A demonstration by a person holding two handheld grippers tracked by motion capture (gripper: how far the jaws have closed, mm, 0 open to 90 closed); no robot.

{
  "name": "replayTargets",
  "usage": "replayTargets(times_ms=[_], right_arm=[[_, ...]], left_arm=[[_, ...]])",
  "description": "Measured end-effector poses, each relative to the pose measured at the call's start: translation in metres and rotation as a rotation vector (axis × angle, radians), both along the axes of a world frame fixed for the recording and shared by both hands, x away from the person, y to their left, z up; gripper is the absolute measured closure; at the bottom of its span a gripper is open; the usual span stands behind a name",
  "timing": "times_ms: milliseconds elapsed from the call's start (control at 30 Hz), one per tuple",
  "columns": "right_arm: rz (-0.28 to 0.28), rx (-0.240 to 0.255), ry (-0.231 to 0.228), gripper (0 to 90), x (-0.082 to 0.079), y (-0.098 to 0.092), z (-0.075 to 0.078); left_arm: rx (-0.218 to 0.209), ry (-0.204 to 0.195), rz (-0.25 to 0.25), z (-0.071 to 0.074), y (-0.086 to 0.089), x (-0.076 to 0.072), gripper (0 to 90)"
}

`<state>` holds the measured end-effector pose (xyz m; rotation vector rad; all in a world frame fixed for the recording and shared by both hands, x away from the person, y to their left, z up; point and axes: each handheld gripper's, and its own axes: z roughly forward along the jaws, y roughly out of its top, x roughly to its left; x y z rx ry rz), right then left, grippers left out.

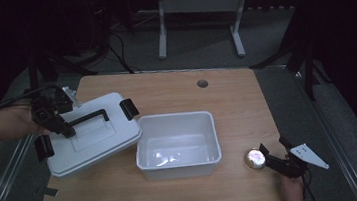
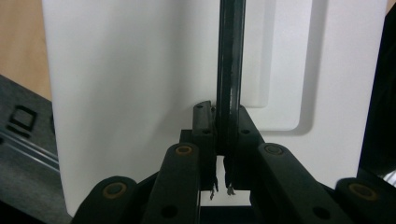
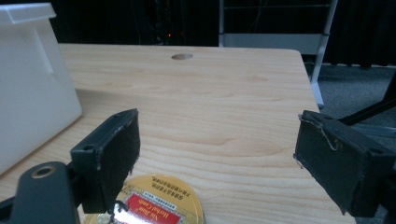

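Right gripper view: open right gripper (image 3: pixel 217 154) over a round tin (image 3: pixel 149 203) labelled "Herbal Candy"; left gripper (image 2: pixel 223 140) clamps the lid's black handle (image 2: pixel 230 56).

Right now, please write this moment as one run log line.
left tool: shut on black handle of white plastic lid | right tool: open near round gold tin | white plastic bin: uncovered

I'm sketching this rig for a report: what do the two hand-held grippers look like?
Both are black. The left gripper has jointed link arms with brass-coloured pivot pins and a dark cable trailing off to the left. The right gripper has two flat, rectangular, frayed black pads and carries a grey three-cornered plate on top.
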<state>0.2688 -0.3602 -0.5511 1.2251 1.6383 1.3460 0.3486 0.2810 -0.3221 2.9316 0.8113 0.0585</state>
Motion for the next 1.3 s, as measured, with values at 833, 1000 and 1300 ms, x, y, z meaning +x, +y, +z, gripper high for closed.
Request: replayTargets(times_ms=[833, 1000, 1300], right_arm=[[0.007, -0.013, 0.004, 13.7, 0.000, 0.002, 0.000], [0.010, -0.016, 0.007, 13.7, 0.001, 0.002, 0.000], [0.012, -0.017, 0.013, 13.7, 0.001, 0.002, 0.000]], left_arm=[[-0.064, 0.078, 0.160, -0.112, 0.042, 0.012, 83.3], [-0.067, 0.107, 0.170, -0.133, 0.040, 0.016, 83.3], [-0.087, 0.099, 0.199, -0.160, 0.038, 0.020, 83.2]])
